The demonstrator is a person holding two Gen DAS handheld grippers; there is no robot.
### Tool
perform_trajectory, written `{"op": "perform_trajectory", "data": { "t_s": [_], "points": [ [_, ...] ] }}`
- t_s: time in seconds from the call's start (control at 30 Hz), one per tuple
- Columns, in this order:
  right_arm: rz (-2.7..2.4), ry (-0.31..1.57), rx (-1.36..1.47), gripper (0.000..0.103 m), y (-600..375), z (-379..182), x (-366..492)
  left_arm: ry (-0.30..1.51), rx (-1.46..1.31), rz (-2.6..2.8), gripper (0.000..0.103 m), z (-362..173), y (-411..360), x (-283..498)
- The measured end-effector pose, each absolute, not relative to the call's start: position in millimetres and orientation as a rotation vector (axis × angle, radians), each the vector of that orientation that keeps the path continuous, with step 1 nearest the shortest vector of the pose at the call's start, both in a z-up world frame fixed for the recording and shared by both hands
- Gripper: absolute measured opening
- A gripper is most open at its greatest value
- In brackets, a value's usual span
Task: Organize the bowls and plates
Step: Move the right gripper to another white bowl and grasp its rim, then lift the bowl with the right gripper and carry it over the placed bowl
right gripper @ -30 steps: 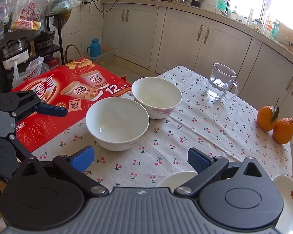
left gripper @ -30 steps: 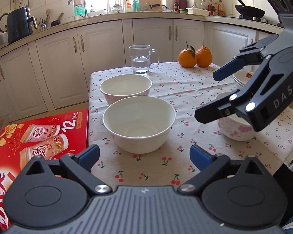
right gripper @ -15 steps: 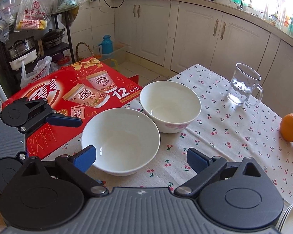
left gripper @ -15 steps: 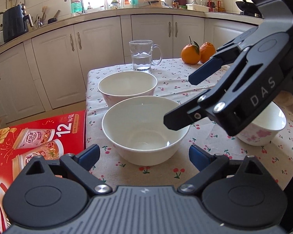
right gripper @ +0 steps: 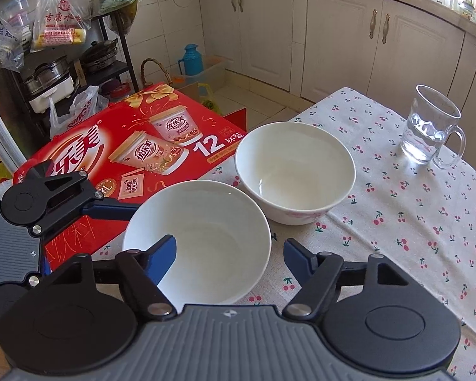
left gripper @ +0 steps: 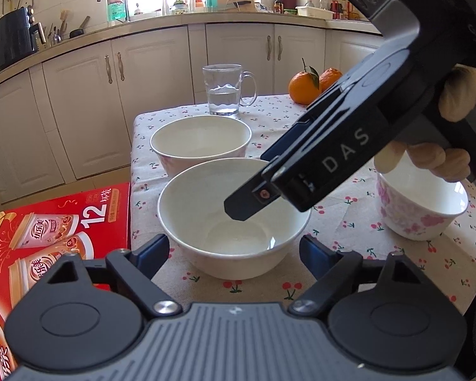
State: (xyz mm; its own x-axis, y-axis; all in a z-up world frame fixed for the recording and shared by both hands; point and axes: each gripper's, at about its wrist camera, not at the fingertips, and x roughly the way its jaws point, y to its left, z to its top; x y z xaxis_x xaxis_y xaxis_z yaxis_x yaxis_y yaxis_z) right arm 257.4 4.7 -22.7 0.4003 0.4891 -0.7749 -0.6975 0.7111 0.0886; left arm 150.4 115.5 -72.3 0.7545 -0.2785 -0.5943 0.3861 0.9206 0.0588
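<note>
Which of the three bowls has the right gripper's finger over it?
The plain bowl nearest the left gripper; the floral bowl behind it and pink-flowered bowl are clear of the right gripper.

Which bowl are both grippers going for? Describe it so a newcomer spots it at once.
Find the table with the cherry-print cloth. At its corner beside the red box stand two white bowls; take the plain bowl nearer the grippers. Its neighbour has pink flowers on the outside.

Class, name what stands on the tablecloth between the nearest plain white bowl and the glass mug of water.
A second white bowl with pink flowers stands between the plain bowl and the mug; both wrist views show it.
</note>
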Motion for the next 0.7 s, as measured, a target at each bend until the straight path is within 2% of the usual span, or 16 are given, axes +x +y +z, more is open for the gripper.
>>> {"op": "perform_trajectory", "data": {
  "t_s": [0.13, 0.7],
  "points": [
    [0.783, 0.897, -0.252, 0.070, 7.6, -25.6, 261.4, 0.613, 0.183, -0.368, 0.085, -71.1, 115.6, 150.3],
    [0.790, 0.907, -0.210, 0.068, 1.1, -22.7, 261.6, 0.622, 0.204, -0.367, 0.085, -68.8, 111.7, 148.3]
  ]
}}
